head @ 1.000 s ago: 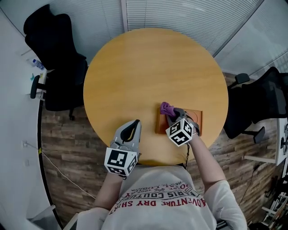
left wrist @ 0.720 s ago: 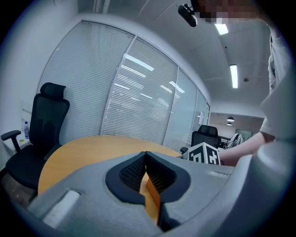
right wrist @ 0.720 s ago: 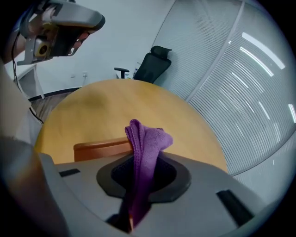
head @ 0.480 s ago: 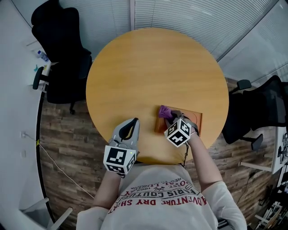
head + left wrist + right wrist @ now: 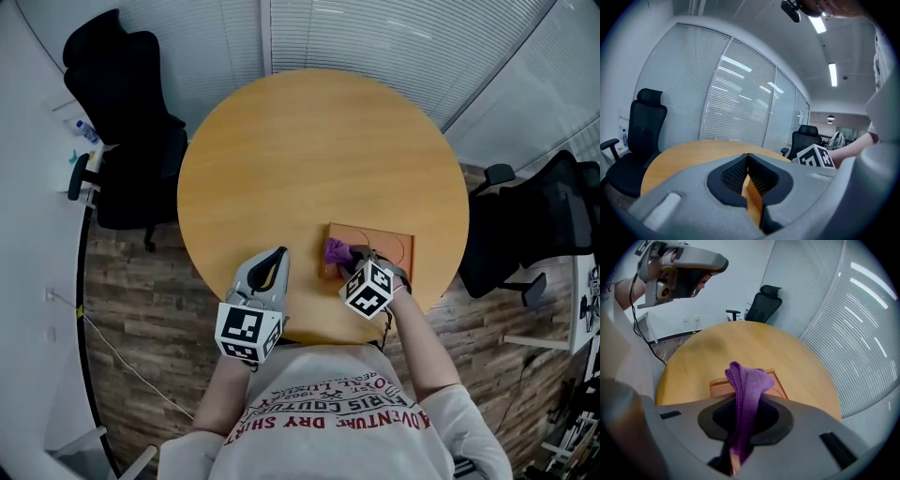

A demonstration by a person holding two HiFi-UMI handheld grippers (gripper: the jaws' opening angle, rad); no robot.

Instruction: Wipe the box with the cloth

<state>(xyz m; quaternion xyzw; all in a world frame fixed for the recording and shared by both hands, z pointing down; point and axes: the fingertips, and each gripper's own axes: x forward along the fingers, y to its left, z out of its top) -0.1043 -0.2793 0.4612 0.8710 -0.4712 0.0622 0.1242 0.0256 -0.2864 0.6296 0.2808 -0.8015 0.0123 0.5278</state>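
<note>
A flat orange-brown box (image 5: 389,246) lies on the round wooden table (image 5: 309,150) near its front right edge. A purple cloth (image 5: 336,250) rests on the box's left part, pinched in my right gripper (image 5: 349,259), which is shut on it. In the right gripper view the cloth (image 5: 746,390) rises from between the jaws, with the box (image 5: 722,384) just beyond. My left gripper (image 5: 273,263) hovers at the table's front edge, left of the box, jaws shut on nothing (image 5: 748,159).
A black office chair (image 5: 127,122) stands at the table's left and another (image 5: 539,225) at its right. Window blinds (image 5: 375,37) run behind the table. The floor (image 5: 141,319) around it is wood plank.
My right gripper has dragged the purple cloth from the box's far left corner toward me along the box's left side. The left gripper has stayed put.
</note>
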